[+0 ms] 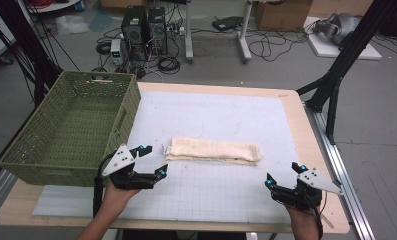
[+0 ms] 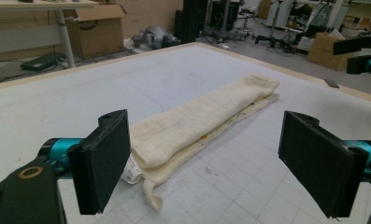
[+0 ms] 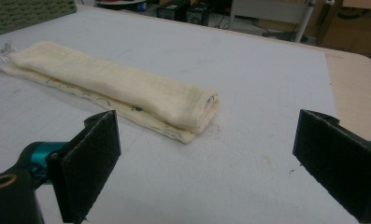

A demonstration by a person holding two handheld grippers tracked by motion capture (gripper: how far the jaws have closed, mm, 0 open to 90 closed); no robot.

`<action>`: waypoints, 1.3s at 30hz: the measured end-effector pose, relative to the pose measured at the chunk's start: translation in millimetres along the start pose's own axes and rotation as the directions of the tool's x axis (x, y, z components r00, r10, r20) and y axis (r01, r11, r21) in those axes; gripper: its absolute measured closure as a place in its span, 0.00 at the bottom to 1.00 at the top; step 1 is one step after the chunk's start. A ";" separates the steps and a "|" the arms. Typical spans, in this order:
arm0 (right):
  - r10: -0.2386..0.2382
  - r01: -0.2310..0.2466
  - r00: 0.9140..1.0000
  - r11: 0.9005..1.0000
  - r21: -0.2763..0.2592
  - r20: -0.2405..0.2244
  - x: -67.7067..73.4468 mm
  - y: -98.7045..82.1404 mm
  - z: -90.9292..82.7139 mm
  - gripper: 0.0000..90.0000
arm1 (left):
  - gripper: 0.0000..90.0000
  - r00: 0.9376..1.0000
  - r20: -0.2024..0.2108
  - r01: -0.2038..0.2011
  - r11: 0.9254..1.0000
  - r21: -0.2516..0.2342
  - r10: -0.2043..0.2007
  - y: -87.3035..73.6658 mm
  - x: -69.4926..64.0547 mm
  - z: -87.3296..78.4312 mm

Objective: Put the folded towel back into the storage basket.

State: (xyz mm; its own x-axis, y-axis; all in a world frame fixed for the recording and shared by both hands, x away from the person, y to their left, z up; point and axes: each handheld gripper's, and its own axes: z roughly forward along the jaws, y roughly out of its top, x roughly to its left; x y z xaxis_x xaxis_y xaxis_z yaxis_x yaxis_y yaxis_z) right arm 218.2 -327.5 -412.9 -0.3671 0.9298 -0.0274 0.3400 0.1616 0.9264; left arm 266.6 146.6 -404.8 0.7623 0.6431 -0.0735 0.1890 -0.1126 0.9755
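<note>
Because it is folded into a long narrow strip, the cream cloth [image 1: 213, 150] lies flat mid-counter, ready for an end grip; the left hand-held gripper [image 1: 152, 161] and right hand-held gripper [image 1: 284, 176] flank it, jaws apart, touching nothing. A green basket [image 1: 71, 127] sits on the white gridded counter [image 1: 226, 195]; cables litter the floor [image 1: 206, 47] beyond.

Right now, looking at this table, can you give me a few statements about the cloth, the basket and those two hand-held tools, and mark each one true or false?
1. The folded cream cloth lies flat on the white mat. True.
2. The cloth is inside the green basket. False: it lies on the mat to the right of the basket.
3. The left gripper has its jaws apart. True.
4. The right gripper is clamped on the cloth. False: its jaws are open and clear of the cloth.
5. The basket stands at the table's right edge. False: it is at the left edge.
</note>
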 end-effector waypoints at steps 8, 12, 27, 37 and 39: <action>-0.007 0.007 1.000 1.000 0.006 0.001 1.1 0.2 1.2 0.07 | 0.19 0.999 0.040 0.026 1.000 0.003 -0.026 10.0 -2.2 2.5; -0.007 0.007 1.000 1.000 0.003 0.001 1.0 0.5 0.7 0.07 | 0.19 0.999 0.048 0.023 1.000 0.014 -0.024 15.2 -0.9 4.7; -0.008 0.008 1.000 1.000 0.010 -0.008 1.4 0.5 2.2 0.07 | 0.20 0.994 0.056 0.085 0.993 0.087 -0.090 36.2 15.9 32.2; -0.016 0.016 1.000 1.000 0.018 -0.016 1.3 0.2 3.5 0.07 | 0.21 0.995 0.011 0.100 0.982 0.160 -0.104 34.6 25.8 56.0; -0.015 0.015 1.000 1.000 0.023 -0.018 1.7 0.3 3.8 0.07 | 0.22 0.994 0.003 0.103 0.980 0.171 -0.105 32.9 27.9 59.9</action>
State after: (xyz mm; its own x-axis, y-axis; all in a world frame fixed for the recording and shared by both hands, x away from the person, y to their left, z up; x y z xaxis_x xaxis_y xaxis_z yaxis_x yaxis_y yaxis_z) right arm 220.9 -324.6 -414.1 -0.3871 0.9214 -0.0342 0.3548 0.1831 0.9168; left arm 331.1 115.5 -387.2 0.7399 0.6491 -0.1765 0.3698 -0.1734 0.9128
